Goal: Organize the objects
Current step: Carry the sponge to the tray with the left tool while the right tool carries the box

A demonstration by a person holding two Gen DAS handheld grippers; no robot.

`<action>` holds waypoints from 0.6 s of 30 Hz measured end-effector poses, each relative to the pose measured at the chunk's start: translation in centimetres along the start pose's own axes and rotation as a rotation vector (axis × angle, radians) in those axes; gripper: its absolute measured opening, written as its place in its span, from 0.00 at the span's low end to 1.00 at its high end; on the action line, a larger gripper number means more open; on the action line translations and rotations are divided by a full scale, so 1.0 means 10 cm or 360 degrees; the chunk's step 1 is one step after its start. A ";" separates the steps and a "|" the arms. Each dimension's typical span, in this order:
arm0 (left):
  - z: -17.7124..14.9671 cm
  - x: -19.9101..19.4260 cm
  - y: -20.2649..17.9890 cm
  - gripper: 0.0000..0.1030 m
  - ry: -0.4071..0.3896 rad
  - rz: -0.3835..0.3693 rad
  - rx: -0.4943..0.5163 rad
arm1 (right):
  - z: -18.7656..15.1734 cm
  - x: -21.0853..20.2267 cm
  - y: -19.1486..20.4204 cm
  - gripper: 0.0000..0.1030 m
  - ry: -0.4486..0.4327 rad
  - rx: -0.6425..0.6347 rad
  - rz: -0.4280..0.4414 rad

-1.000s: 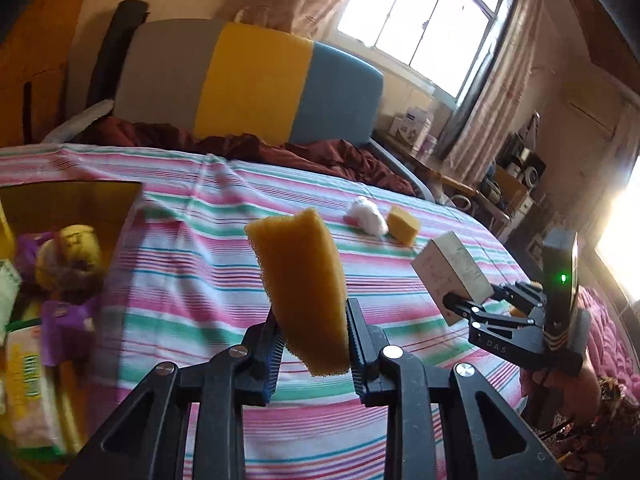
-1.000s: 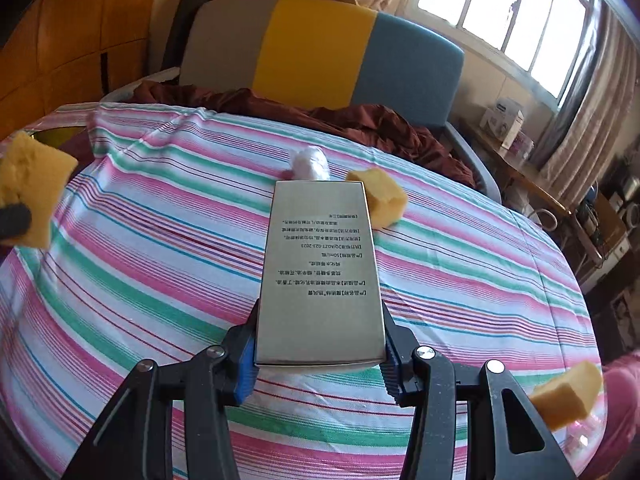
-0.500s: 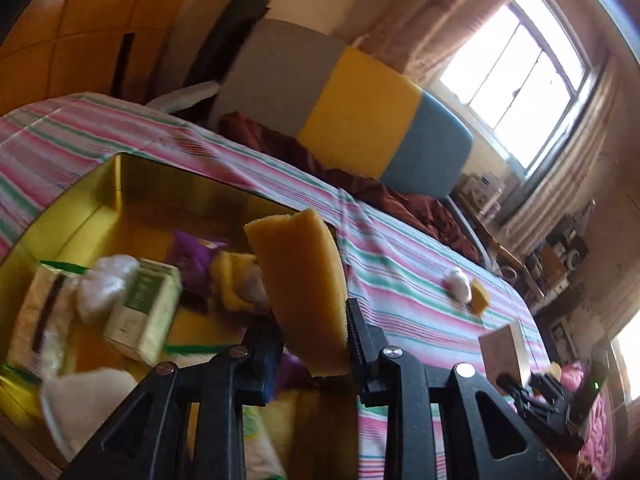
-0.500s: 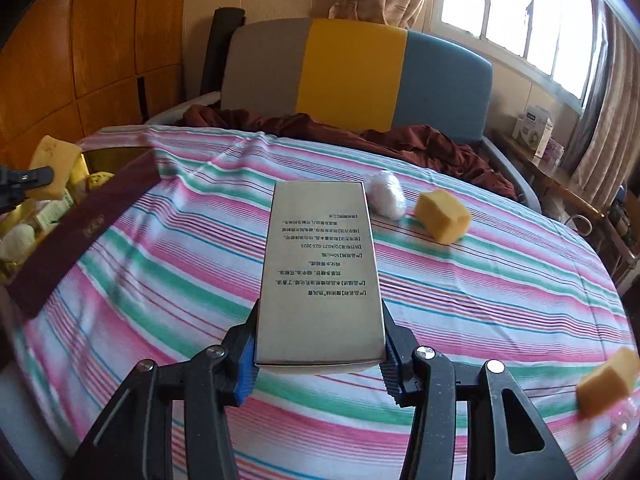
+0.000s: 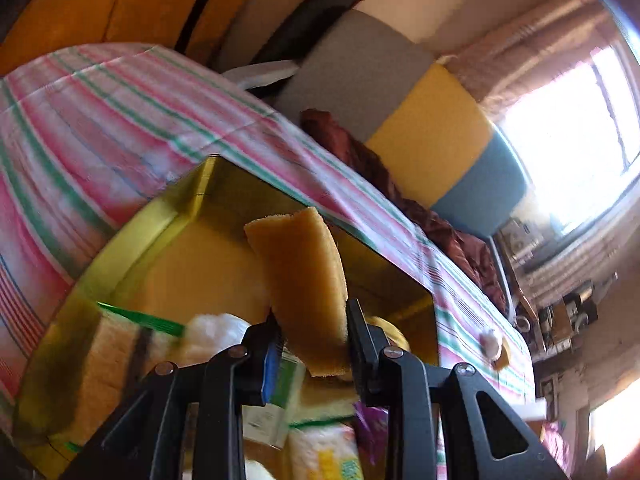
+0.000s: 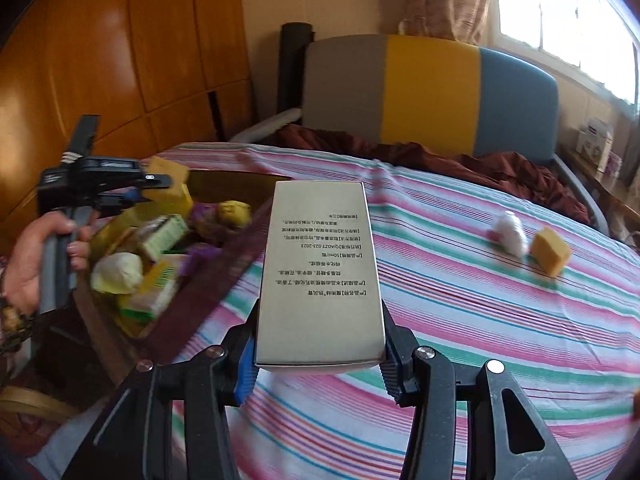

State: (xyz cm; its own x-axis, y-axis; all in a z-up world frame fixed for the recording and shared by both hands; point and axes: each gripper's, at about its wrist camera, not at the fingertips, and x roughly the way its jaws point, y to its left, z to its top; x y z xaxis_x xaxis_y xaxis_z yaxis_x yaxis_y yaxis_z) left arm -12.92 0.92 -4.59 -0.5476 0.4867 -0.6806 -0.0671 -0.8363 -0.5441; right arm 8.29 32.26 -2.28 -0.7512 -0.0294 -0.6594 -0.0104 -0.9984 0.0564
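Observation:
My left gripper (image 5: 314,344) is shut on a yellow sponge (image 5: 300,280) and holds it over the open gold box (image 5: 132,240), which holds several packets and soft items. In the right wrist view the left gripper (image 6: 150,186) shows above the box (image 6: 236,178) with the sponge (image 6: 166,168) in it. My right gripper (image 6: 320,356) is shut on a silver carton (image 6: 318,280) with printed text, held above the striped cloth, right of the box.
A white cotton ball (image 6: 509,232) and a second yellow sponge (image 6: 552,254) lie on the striped tablecloth (image 6: 480,320) at the right. A grey, yellow and blue chair (image 6: 428,88) stands behind the table. Wooden panels are at the left.
My left gripper has swung left with the sponge, from above the cloth to over the gold box. My right gripper has turned left with the carton, so the box now shows.

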 end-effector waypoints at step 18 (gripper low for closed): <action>-0.14 -0.35 0.38 0.63 -0.0145 0.0077 -0.0237 | 0.04 0.20 0.71 0.49 0.0054 -0.0066 0.0190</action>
State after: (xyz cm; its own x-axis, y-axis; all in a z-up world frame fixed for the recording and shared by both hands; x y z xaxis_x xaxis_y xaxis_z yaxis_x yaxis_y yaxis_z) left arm -10.08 -3.62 -4.99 -0.6208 0.4162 -0.6644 0.0817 -0.8085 -0.5828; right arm 6.45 25.15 -2.92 -0.7227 -0.1488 -0.6749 0.1055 -0.9889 0.1051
